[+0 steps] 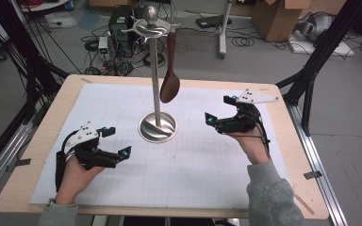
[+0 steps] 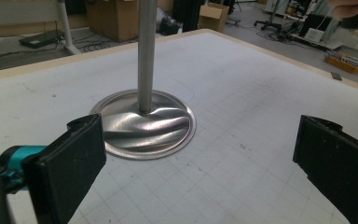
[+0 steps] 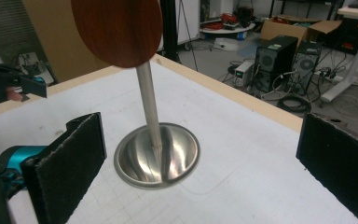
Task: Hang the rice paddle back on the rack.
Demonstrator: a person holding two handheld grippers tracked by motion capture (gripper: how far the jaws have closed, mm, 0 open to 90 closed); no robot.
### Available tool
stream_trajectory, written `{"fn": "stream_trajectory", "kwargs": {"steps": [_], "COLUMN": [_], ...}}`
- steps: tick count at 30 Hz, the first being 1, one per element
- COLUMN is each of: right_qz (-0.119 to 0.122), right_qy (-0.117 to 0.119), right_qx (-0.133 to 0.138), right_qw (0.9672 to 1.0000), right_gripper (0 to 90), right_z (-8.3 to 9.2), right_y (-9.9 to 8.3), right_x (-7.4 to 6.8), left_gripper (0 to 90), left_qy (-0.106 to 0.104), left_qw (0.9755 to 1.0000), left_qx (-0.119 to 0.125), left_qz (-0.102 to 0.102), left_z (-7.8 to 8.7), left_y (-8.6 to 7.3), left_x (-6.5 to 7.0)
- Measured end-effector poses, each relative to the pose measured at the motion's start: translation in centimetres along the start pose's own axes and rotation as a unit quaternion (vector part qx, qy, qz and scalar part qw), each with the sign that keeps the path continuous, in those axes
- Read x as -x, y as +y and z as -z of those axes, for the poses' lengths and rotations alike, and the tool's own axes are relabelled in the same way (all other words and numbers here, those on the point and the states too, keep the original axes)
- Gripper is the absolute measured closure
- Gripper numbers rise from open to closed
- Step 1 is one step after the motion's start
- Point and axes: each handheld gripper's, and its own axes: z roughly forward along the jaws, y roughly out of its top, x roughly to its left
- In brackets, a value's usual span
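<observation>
Stand: a metal utensil stand [image 1: 157, 84] rises upright from a round dished base near the middle of the table [image 1: 37, 155], on a white gridded mat [image 1: 193, 160].
Spoon: a dark wooden spoon [image 1: 170, 70] hangs bowl-down from one arm of the stand's top ring, just beside the pole and clear of the base.
Left gripper: the left gripper [image 1: 115, 143] sits low at the near left of the mat, held in the person's hand, pointing toward the stand; its jaws stand wide apart with nothing between them.
Right gripper: the right gripper [image 1: 219, 113] is on the right of the stand, near the base, also aimed at it; its jaws are spread wide and hold nothing.
High view: shows the whole stand with its knob and hook ring, the full spoon, and both hands at once.
Left gripper view: shows the base [image 2: 144, 123] and lower pole between its own black pads [image 2: 72, 165]; the spoon lies above its frame.
Right gripper view: shows the spoon's bowl [image 3: 116, 30] large at the top, in front of the pole [image 3: 148, 100], with the other gripper at the left edge.
</observation>
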Motion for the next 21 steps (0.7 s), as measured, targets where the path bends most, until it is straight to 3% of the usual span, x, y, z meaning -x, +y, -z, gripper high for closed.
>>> {"fn": "stream_trajectory", "kwargs": {"steps": [12, 17, 21], "right_qz": [-0.020, -0.023, -0.026], "right_qy": [-0.017, -0.016, -0.017], "right_qx": [-0.013, -0.016, -0.024], "right_qw": [0.9996, 0.9995, 0.9992], "right_gripper": [0.0, 0.1, 0.0], "right_z": [1.1, 1.6, 2.0], "right_y": [-3.4, -4.5, -5.3], "right_x": [1.0, 1.2, 1.4], "left_gripper": [2.9, 2.9, 2.9], "left_qy": [-0.010, -0.009, -0.012], "left_qw": [0.9999, 0.9999, 0.9999], "left_qx": [0.006, -0.013, -0.012], "left_qz": [0.001, -0.001, -0.004], "left_z": [-0.7, -1.7, -2.0], "left_y": [0.4, 0.1, 0.2], "left_x": [-0.2, -0.3, -0.2]}}
